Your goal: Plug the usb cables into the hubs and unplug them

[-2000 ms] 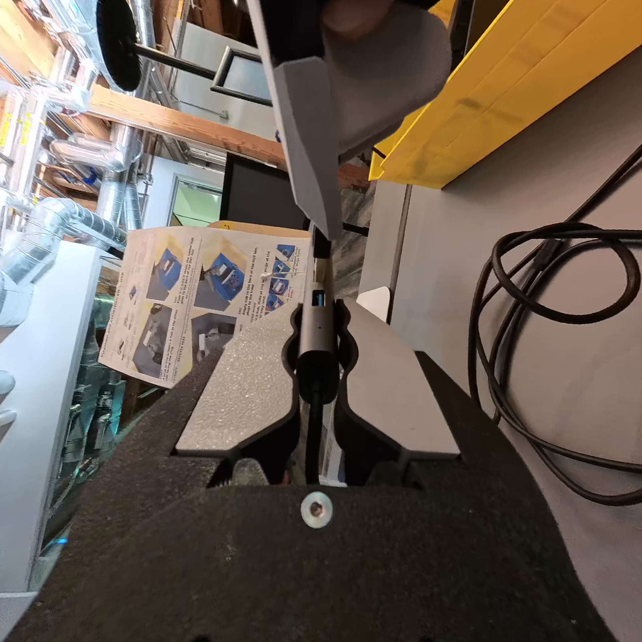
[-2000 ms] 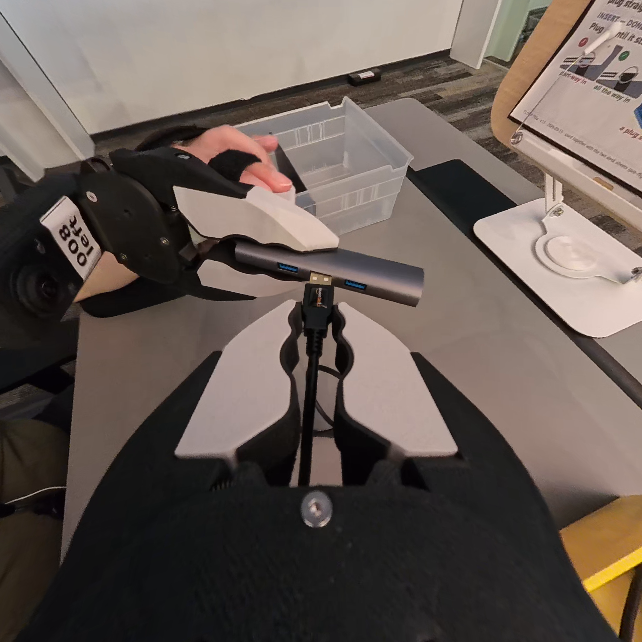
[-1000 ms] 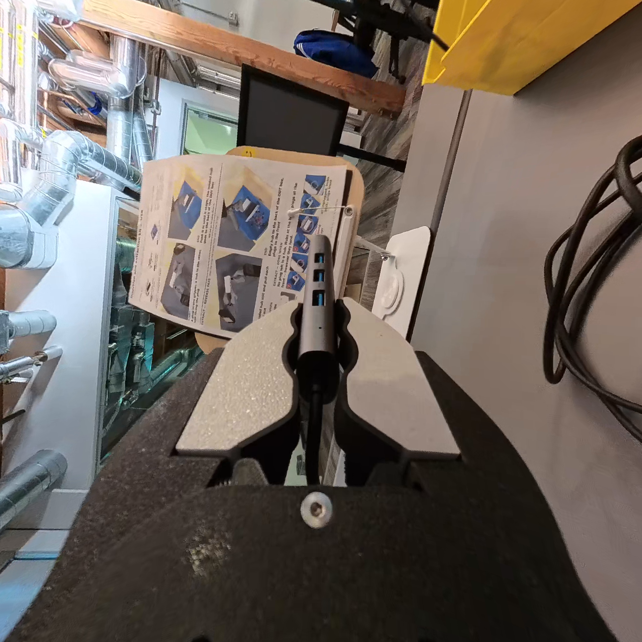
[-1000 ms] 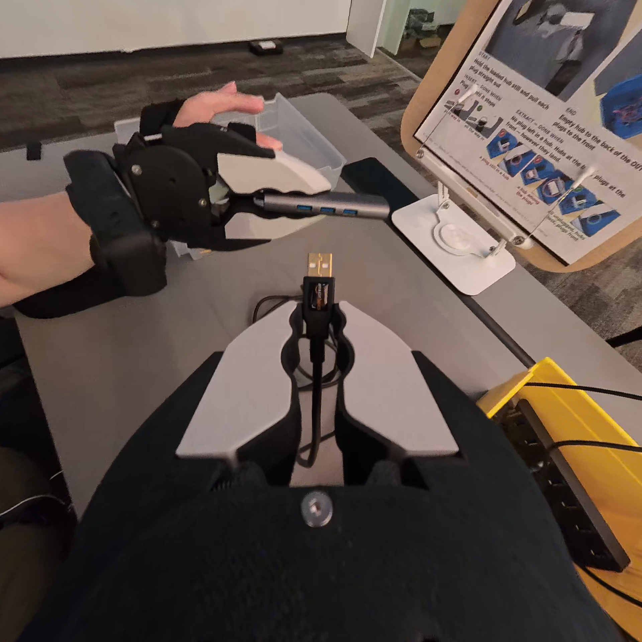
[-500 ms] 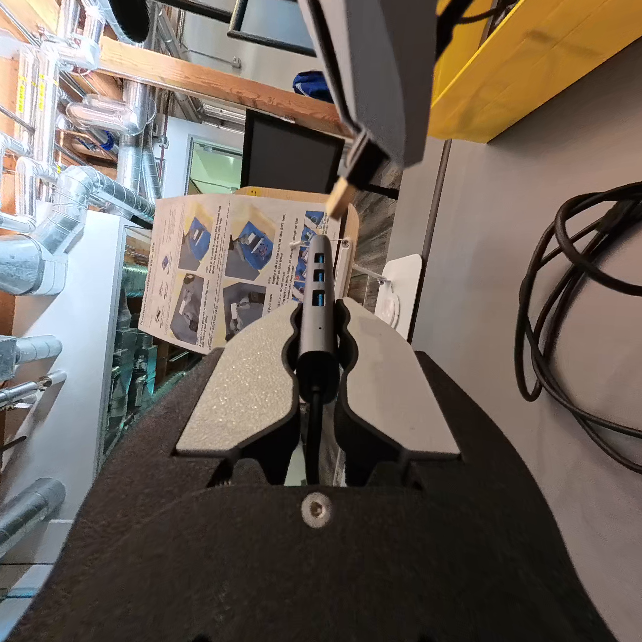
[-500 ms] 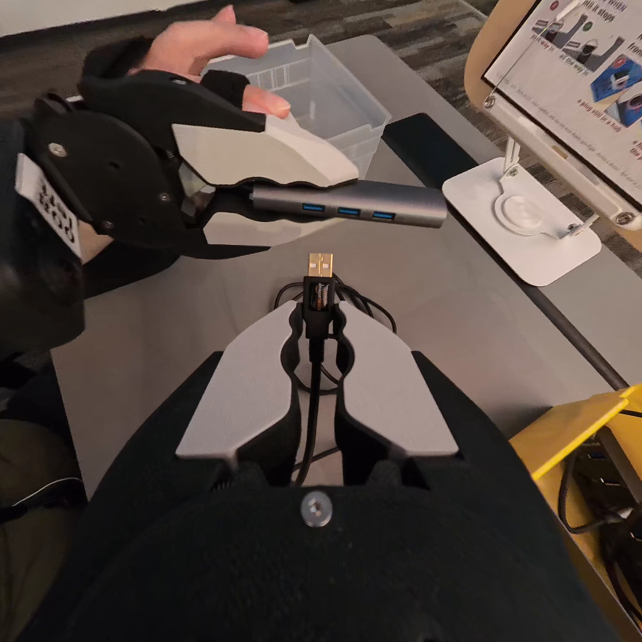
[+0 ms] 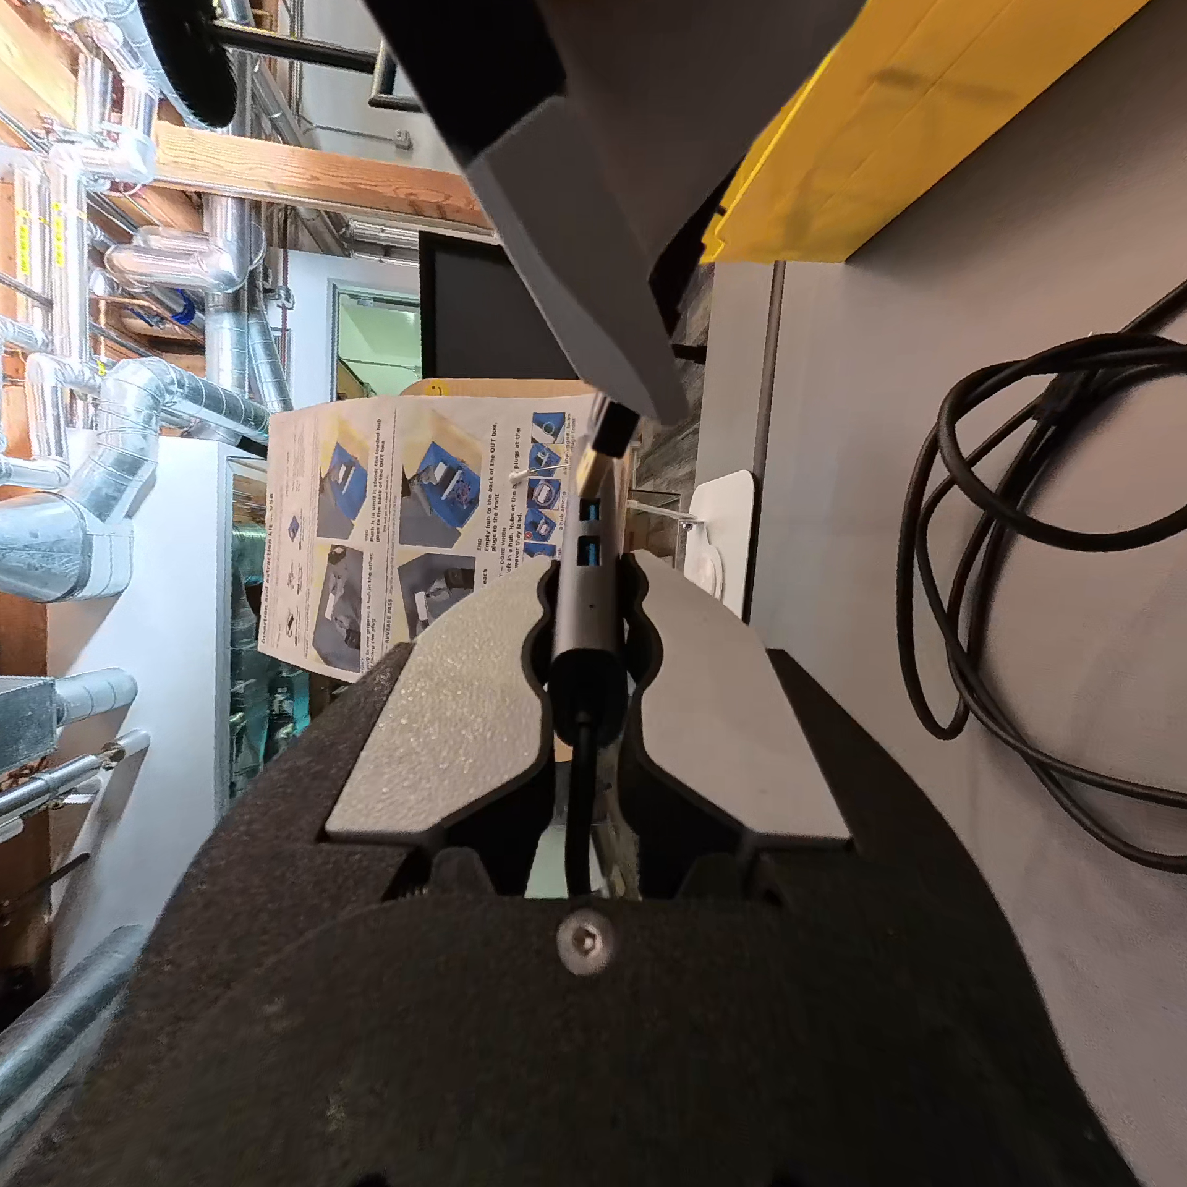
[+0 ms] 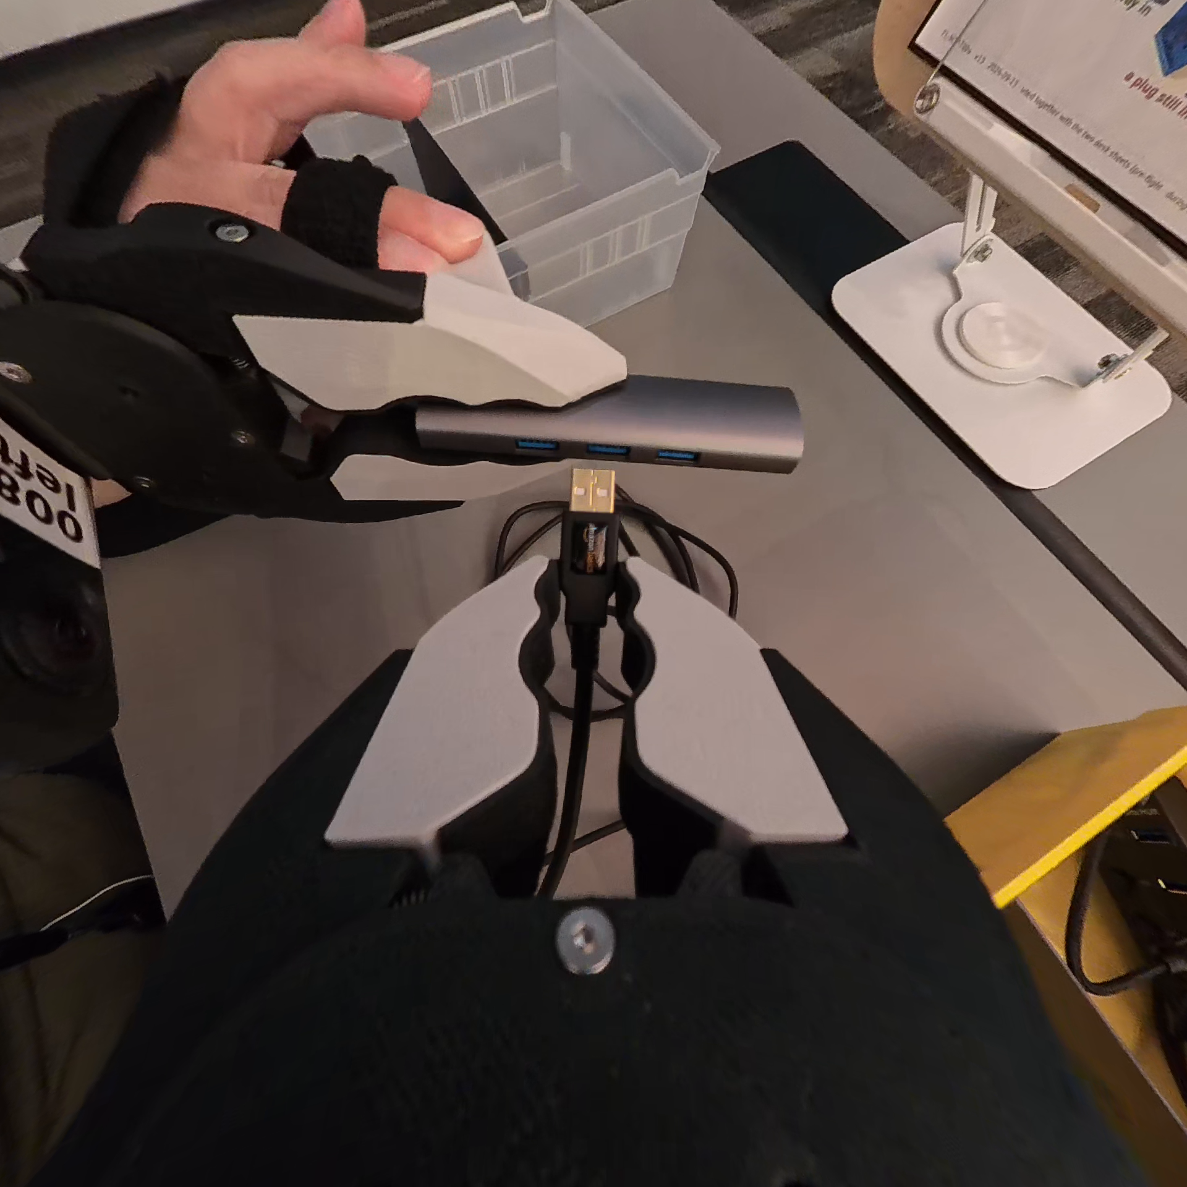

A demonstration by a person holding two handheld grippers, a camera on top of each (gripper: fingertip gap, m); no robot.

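My left gripper (image 7: 588,565) is shut on a grey USB hub (image 7: 586,597) with blue ports and holds it above the table. In the right wrist view the hub (image 8: 642,421) lies level, ports facing me, in the left gripper (image 8: 514,424). My right gripper (image 8: 588,565) is shut on a black USB plug (image 8: 591,546) with a gold tip. The tip sits just short of the hub's middle port. The plug (image 7: 607,437) also shows in the left wrist view, just above the hub. Its black cable (image 8: 674,552) coils on the table below.
A clear plastic bin (image 8: 578,160) stands behind the hub. A white stand (image 8: 1002,379) holds an instruction sheet (image 7: 411,520) at the back right. A yellow bin (image 8: 1092,854) with hubs and cables sits at the right. The grey table (image 8: 835,610) lies beneath. My hands' fingertips stand some 5 cm from each other.
My right gripper has moved forward with the plug until its tip is almost at the hub's middle port. The left gripper and hub now fill more of the right wrist view.
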